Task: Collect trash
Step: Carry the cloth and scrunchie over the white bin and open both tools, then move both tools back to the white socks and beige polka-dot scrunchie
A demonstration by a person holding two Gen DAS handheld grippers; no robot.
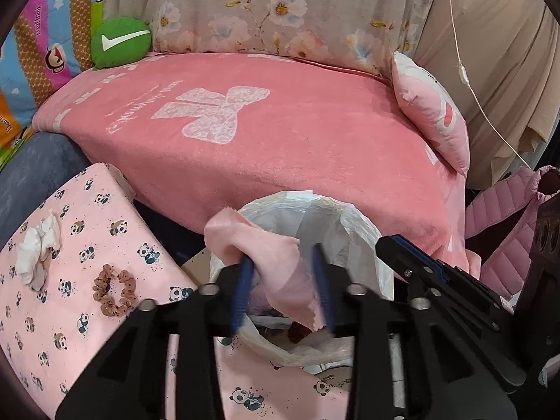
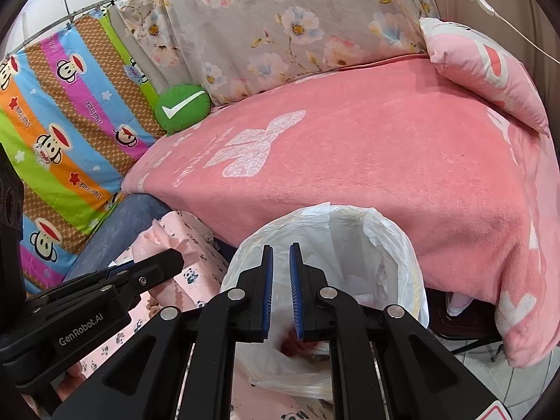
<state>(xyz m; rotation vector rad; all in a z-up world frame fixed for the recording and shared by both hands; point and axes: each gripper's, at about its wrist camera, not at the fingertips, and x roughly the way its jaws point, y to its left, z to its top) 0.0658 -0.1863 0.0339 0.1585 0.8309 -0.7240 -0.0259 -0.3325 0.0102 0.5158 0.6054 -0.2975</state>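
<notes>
In the left wrist view my left gripper [image 1: 281, 255] stands open over a bin lined with a white plastic bag [image 1: 350, 217]. A pale pink cloth scrap [image 1: 266, 245] drapes over its left finger and hangs between the blue pads, which do not press on it. In the right wrist view my right gripper [image 2: 281, 246] is over the same bag [image 2: 385, 238], its pads nearly together with nothing between them. A crumpled white tissue [image 1: 36, 255] and a brown scrunchie [image 1: 115, 290] lie on the pink panda-print surface [image 1: 87, 210] to the left.
A sofa under a pink blanket [image 1: 280, 140] rises right behind the bin. On it are a green check-mark cushion [image 1: 120, 42] and a pink pillow [image 1: 434, 115]. A pink padded jacket [image 1: 504, 231] hangs at the right, and a white cord [image 1: 465, 70] dangles above it.
</notes>
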